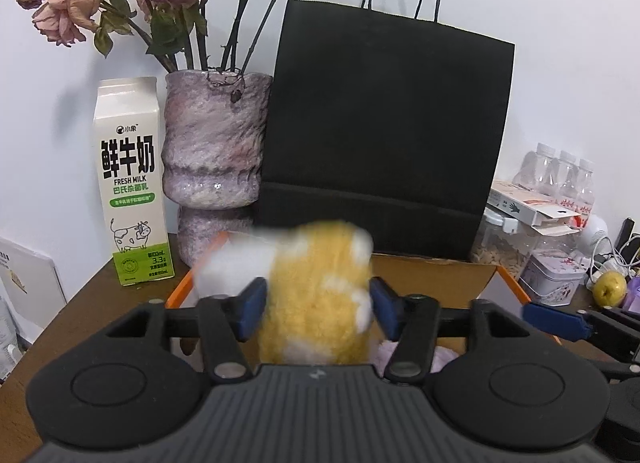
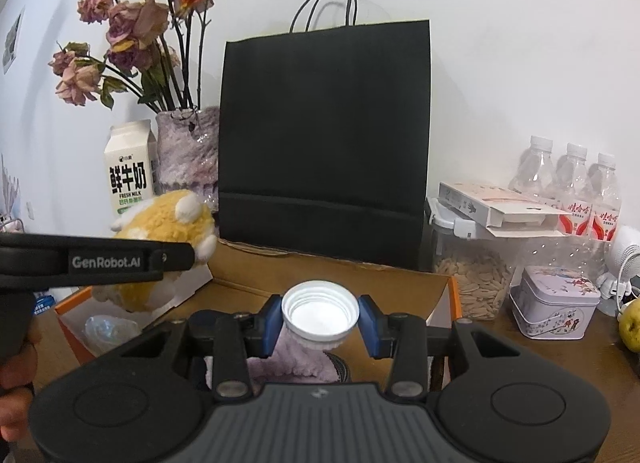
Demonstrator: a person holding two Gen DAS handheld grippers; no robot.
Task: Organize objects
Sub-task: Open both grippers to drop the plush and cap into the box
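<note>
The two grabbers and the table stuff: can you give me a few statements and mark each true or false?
1. The left gripper clamps a yellow plush toy. True.
2. The right gripper holds a pear. False: it holds a white cap; the pear lies on the table.
3. The milk carton stands left of the vase. True.
4. The paper bag is white. False: it is black.
5. Three water bottles stand at the right. True.

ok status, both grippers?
Left gripper shut on plush. Right gripper shut on white cap. Both over the open box; black bag behind it.
</note>
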